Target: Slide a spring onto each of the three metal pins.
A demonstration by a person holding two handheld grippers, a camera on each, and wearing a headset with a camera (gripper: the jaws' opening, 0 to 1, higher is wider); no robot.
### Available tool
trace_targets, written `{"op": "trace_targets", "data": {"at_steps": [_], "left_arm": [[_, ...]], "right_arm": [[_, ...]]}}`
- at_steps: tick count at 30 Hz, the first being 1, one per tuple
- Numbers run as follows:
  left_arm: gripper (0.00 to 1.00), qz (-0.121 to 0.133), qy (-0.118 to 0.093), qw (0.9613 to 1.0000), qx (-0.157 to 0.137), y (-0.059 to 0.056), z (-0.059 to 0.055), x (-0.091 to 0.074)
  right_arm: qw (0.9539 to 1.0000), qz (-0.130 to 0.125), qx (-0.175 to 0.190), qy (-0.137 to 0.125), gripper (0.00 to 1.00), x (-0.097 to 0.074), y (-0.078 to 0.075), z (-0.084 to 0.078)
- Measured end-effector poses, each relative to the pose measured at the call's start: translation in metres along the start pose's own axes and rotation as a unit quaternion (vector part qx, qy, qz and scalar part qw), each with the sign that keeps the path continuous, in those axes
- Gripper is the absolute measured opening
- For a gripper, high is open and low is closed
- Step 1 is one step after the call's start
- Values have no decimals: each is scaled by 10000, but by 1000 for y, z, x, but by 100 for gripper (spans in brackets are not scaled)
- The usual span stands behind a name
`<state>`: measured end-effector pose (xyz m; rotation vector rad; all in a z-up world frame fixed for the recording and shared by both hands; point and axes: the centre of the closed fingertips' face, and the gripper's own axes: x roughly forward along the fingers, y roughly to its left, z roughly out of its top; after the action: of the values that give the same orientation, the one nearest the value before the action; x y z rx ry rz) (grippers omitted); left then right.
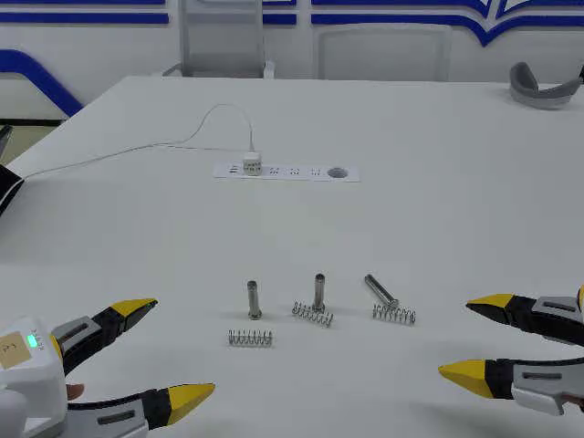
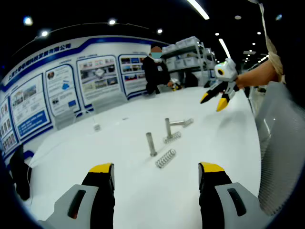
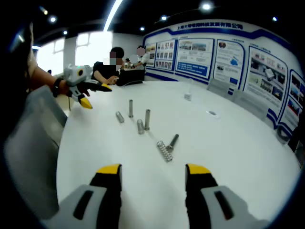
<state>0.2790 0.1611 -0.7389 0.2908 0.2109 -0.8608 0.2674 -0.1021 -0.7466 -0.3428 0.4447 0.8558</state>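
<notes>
Three metal pins sit at the middle of the white table (image 1: pixel 438 164). The left pin (image 1: pixel 254 299) and the middle pin (image 1: pixel 319 292) stand upright; the right pin (image 1: pixel 380 291) lies flat. A loose spring lies by each: left spring (image 1: pixel 250 338), middle spring (image 1: pixel 312 314), right spring (image 1: pixel 393 315). My left gripper (image 1: pixel 173 349) is open at the near left, my right gripper (image 1: pixel 461 336) open at the near right, both apart from the parts. The left gripper (image 2: pixel 155 168) faces the nearest spring (image 2: pixel 166 158) and pin (image 2: pixel 151 144). The right gripper (image 3: pixel 153 169) faces the lying pin (image 3: pixel 172 142) and its spring (image 3: pixel 164 150).
A white power strip (image 1: pixel 287 171) with a plugged charger (image 1: pixel 253 164) and cable lies farther back. A grey headset band (image 1: pixel 543 88) rests at the far right. Chairs stand behind the table. People sit at the table's far end (image 3: pixel 112 67).
</notes>
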Motion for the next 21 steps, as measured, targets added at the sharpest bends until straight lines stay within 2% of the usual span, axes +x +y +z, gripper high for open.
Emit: {"op": "trace_targets", "data": {"at_steps": [21], "left_arm": [[75,8,36,10000,-81,0,-4,0]], "right_arm": [[10000,-45,22,1,55,-1,-4,-1]]}}
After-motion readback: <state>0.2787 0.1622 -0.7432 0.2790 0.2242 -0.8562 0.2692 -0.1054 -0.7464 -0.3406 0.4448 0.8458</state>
